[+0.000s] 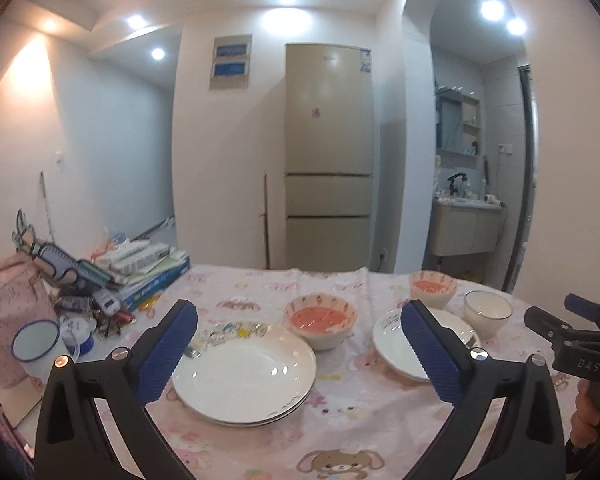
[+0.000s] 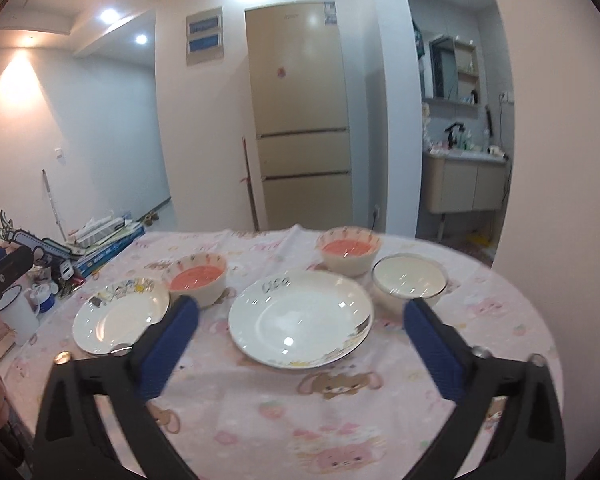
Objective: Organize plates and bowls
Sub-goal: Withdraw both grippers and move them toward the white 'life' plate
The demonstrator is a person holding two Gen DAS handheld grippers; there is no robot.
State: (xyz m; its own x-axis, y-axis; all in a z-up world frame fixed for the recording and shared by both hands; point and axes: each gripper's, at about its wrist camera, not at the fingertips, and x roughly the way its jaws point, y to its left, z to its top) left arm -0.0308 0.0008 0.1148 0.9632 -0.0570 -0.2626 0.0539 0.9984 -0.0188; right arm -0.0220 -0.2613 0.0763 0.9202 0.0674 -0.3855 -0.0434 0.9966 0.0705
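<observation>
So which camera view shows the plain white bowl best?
The right wrist view: the white bowl shows whole, its rim and inside clear, just beyond the right gripper's fingers. The left wrist view shows it smaller, far toward the right edge.

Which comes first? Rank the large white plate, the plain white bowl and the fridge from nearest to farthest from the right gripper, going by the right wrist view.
1. Large white plate: on the table just ahead of the open right gripper.
2. Plain white bowl: beyond, to the right.
3. Fridge: against the far wall.
</observation>
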